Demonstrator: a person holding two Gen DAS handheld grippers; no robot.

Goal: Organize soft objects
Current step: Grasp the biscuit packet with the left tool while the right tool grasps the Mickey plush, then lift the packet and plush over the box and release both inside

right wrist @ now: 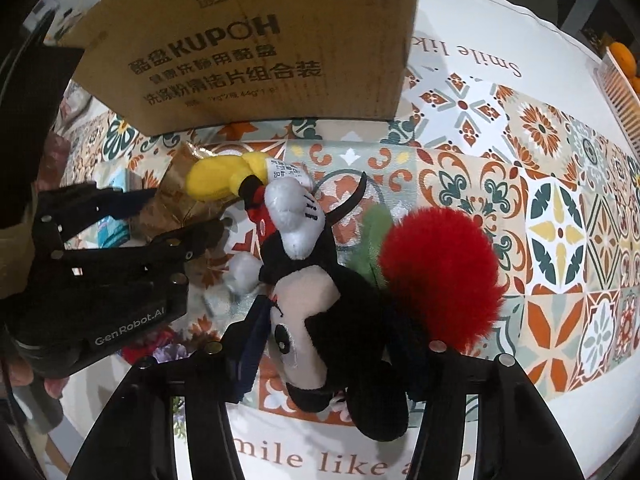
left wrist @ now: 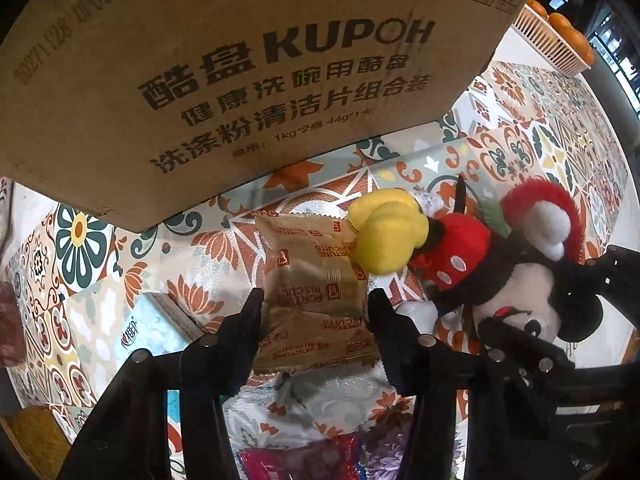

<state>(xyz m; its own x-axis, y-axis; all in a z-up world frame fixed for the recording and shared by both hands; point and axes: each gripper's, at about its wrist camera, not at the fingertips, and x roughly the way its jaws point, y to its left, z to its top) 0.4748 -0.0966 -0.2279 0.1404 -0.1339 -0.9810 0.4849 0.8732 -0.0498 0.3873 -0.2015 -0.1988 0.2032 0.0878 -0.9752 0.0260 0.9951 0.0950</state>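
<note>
Biscuit packet (left wrist: 316, 300) label only in left view; "Smile" lettering (right wrist: 472, 54) in right

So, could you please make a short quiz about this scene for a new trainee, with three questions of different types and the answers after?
1. True or false: the left gripper has its fingers on either side of the biscuit packet.
2. Multiple choice: what lies between the fingers of the right gripper? A) an orange B) the mouse plush toy C) a pink snack bag
3. Short answer: what large thing stands on the patterned tablecloth behind the toy and the packet?

Key
1. True.
2. B, around its head.
3. The cardboard box with printed lettering.
</note>
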